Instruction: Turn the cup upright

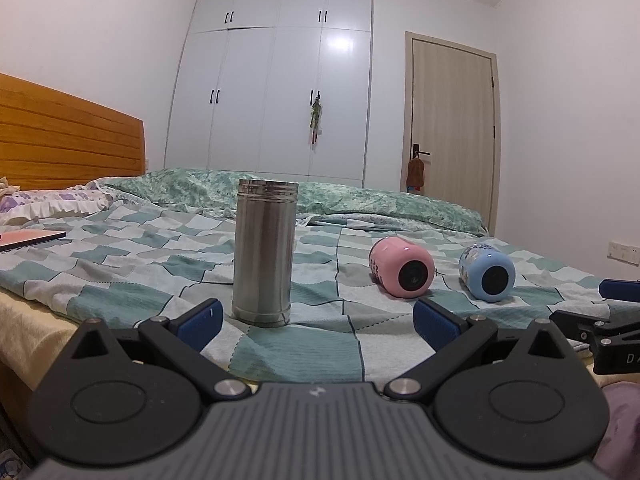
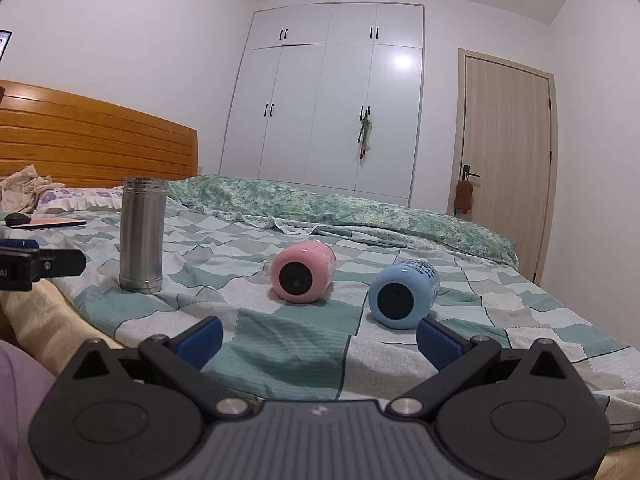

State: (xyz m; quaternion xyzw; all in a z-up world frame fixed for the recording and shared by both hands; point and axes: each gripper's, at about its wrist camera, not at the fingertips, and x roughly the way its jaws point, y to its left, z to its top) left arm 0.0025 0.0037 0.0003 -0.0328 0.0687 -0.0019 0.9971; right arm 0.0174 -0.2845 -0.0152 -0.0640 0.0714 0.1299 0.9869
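A steel cup (image 1: 264, 252) stands upright on the checked bed sheet (image 1: 140, 256); it also shows in the right wrist view (image 2: 142, 236). A pink cup (image 1: 401, 267) (image 2: 302, 271) and a blue cup (image 1: 487, 271) (image 2: 402, 294) lie on their sides, bases toward me. My left gripper (image 1: 316, 324) is open and empty, just in front of the steel cup. My right gripper (image 2: 318, 340) is open and empty, in front of the two lying cups, its right finger close to the blue one.
A folded green quilt (image 2: 340, 208) lies across the back of the bed. A pink tablet (image 1: 30, 238) and pillows (image 2: 76, 196) lie by the wooden headboard (image 2: 96, 140). The bed's near edge runs just under the grippers. Wardrobe and door stand behind.
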